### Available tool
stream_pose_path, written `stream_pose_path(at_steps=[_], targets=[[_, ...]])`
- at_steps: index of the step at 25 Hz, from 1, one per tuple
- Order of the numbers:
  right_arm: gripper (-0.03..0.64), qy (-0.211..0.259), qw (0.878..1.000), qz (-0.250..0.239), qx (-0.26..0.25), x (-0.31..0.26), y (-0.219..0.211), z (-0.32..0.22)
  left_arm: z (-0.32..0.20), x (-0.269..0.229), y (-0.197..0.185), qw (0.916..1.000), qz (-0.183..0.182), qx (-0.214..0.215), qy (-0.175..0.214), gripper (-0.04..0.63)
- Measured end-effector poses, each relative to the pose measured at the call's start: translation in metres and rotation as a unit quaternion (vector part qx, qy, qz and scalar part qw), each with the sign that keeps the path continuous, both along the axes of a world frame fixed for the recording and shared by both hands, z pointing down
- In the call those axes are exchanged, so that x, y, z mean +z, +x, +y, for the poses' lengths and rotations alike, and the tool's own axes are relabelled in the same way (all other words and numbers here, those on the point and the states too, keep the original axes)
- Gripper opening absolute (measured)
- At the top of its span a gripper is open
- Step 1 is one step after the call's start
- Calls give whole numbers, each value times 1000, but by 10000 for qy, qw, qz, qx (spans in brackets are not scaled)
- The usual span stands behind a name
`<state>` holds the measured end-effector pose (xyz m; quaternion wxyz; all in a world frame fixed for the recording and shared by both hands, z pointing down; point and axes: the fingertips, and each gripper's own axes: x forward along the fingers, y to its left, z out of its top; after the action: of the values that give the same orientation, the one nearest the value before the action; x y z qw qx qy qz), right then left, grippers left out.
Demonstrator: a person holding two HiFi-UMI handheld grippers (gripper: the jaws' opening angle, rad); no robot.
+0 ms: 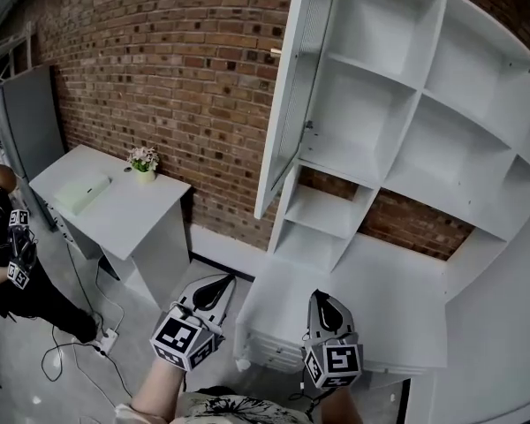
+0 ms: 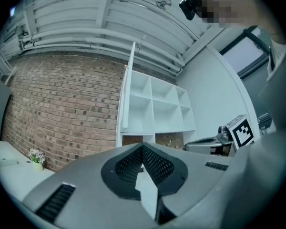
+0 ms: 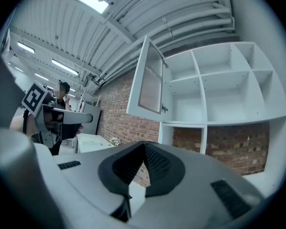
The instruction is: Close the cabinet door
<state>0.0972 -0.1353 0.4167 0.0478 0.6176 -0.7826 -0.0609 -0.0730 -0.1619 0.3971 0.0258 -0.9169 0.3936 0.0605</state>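
Door (image 1: 285,95) of the white cabinet (image 1: 397,122) stands swung out at 12 o'clock in the head view. It sits roughly square to the cabinet front, hinged on the upper left compartments, with its free edge towards the camera and the brick wall (image 1: 177,87) behind it. Left gripper (image 1: 215,286) and right gripper (image 1: 323,299) both sit low at 6 o'clock, well apart from the door. Each gripper view shows the jaws closed tip to tip with nothing between them, left (image 2: 143,146) and right (image 3: 144,144). The door is not yet touched, so the step in hand reads as the approach. To do it well, I would keep the jaws closed and use them as a blunt pusher. The left gripper looks the better choice, since it is on the side of the door's outer face. Contact should land near the free edge, far from the hinge (image 3: 165,108), where least force is needed. The push should follow the door's arc round to the cabinet front and ease off at the end so the panel does not bounce back open. The right gripper should stay clear of the closing gap. No brand, label or writing is readable. The only print is the square markers on the gripper cubes (image 1: 184,338). A small flower pot (image 1: 144,160) sits on the side worktop (image 1: 115,206) at 10 o'clock.
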Motion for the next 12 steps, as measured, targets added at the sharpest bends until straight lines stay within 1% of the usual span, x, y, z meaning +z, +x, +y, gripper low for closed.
stream_pose_path(at_steps=[2,4,6,9,12], targets=[[5,17,10000,-21,56,-1,7,-14,-20,-14,-3,9999,74,-65,83,11],[5,51,9998,27,171,-2,12,-29,-40,-29,-5,9996,240,-13,148,11],[5,53,9995,65,296,-4,16,-43,-58,-44,-4,9989,376,148,253,11],[5,92,9989,89,448,-13,21,-63,-81,-72,4,9968,435,388,544,11],[5,195,9982,139,544,-29,23,-81,-100,-103,15,9920,485,798,852,11]])
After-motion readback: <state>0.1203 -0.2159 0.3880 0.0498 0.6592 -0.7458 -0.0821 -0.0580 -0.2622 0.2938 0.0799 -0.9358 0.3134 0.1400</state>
